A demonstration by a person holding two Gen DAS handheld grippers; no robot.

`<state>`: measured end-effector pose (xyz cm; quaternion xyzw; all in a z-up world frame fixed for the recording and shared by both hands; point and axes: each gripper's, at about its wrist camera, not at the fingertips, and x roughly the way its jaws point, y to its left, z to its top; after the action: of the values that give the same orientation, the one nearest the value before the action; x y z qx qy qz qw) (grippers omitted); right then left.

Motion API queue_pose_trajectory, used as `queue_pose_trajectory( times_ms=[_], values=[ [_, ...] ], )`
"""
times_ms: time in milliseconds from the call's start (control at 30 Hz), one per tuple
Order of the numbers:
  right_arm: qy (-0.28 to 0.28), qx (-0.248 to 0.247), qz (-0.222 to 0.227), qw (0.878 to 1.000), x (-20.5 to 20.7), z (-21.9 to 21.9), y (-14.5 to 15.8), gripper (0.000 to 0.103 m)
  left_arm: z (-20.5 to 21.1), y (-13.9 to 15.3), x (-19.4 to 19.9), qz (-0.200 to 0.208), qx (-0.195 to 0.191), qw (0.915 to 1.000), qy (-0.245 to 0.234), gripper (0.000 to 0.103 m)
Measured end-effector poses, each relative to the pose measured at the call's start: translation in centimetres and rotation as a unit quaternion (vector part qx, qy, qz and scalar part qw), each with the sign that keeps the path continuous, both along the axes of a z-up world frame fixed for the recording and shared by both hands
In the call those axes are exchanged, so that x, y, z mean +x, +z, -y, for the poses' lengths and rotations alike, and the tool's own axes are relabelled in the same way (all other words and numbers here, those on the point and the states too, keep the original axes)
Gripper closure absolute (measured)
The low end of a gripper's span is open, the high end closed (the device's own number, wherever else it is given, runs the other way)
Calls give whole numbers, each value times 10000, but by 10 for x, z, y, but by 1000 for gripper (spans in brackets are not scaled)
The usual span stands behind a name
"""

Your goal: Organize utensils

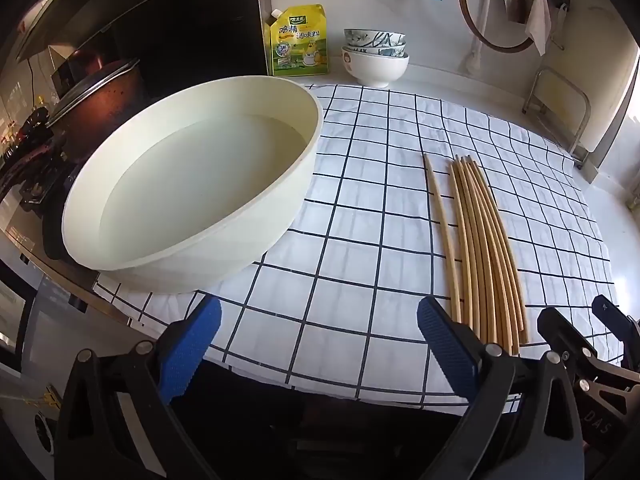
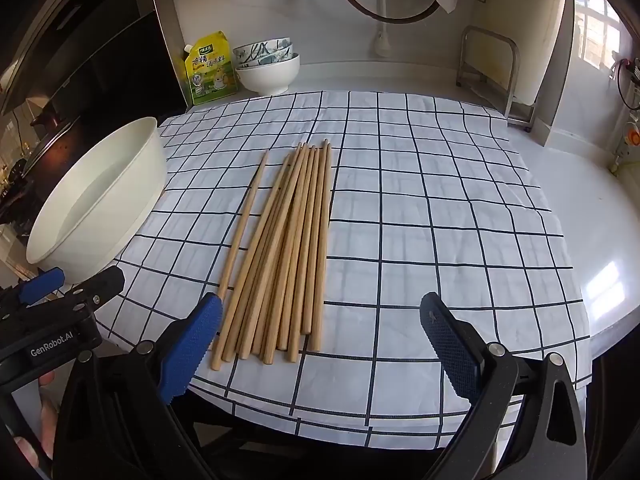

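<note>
Right wrist view: chopsticks (image 2: 280, 256) lie bundled on the checked cloth (image 2: 440, 208), one stray stick (image 2: 244, 224) just beside. Both the right hand-held gripper (image 2: 320, 336) and the left hand-held gripper (image 1: 320, 336) are spread, empty. Probably gathering remains; next, pinch the stray stick.

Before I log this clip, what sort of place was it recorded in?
Most likely a home kitchen counter. Stacked ceramic bowls and a yellow-green seasoning pouch stand against the wall, a dark lidded cooking pot sits at the left, and bamboo chopsticks lie on a white checked cloth.
</note>
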<state>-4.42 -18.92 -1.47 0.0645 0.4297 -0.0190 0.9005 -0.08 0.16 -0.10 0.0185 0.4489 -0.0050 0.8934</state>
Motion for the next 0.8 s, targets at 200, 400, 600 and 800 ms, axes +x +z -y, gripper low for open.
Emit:
queue_pose_trajectory(
  times_ms=[200,400,600,800],
  values=[
    [0,-21,7,10000,0,-2,-1,8,0,0,0,-15,-2,10000,-24,6],
    [-5,-28,6,10000,0,-1,-2,8,-1,0,0,-32,-45,10000,-2,6],
    [10,-16,2,10000,0,1,0,8,-1,1,-1,-34,-44,10000,-6,6],
    [25,-34,8,10000,1,-1,-2,8,-1,-1,1,-36,-38,10000,1,6]
  ],
)
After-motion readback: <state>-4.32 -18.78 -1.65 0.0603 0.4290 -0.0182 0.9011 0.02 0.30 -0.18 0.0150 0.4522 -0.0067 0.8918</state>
